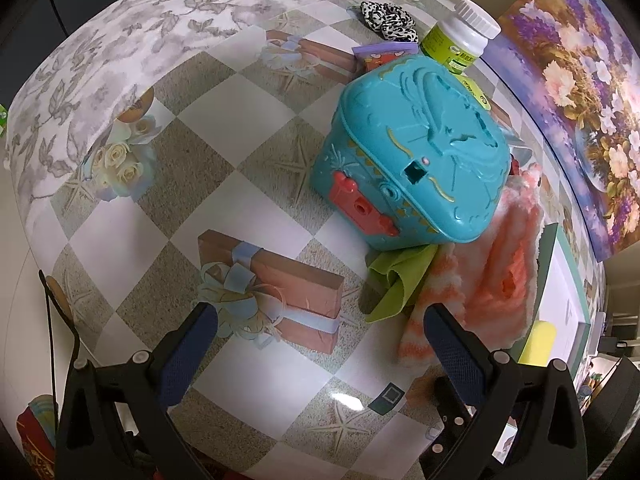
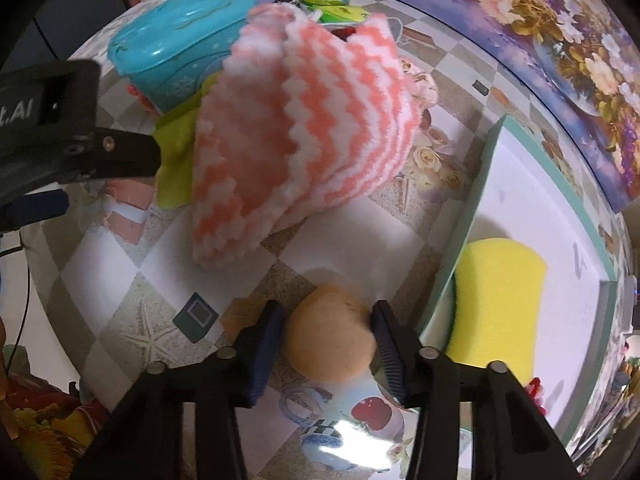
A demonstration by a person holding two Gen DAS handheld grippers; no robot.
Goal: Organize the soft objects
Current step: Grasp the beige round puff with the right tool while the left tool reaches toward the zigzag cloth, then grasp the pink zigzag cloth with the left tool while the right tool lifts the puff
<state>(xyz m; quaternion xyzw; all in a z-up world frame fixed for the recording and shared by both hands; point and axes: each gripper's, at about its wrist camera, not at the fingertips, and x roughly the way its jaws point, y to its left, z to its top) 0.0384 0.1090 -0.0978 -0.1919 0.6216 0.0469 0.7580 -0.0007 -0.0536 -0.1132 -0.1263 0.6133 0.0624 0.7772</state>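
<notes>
Jaws on right gripper (image 2: 327,334) are pinching a tan foam ball (image 2: 330,338), seated dead centre between the pads. Left gripper (image 1: 320,322) is sitting spread wide, nothing between the fingers; striped pink cloth (image 1: 472,292) is lying at its 2 o'clock, touching the green cloth (image 1: 396,280) under the teal box (image 1: 416,152). Yellow sponge (image 2: 496,300) is resting in the white tray (image 2: 532,184) at 3 o'clock of the ball.

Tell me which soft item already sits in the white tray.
The yellow sponge, alone in the white tray. The pink-white striped cloth and green cloth lie on the table; the tan ball sits between the right gripper fingers.
</notes>
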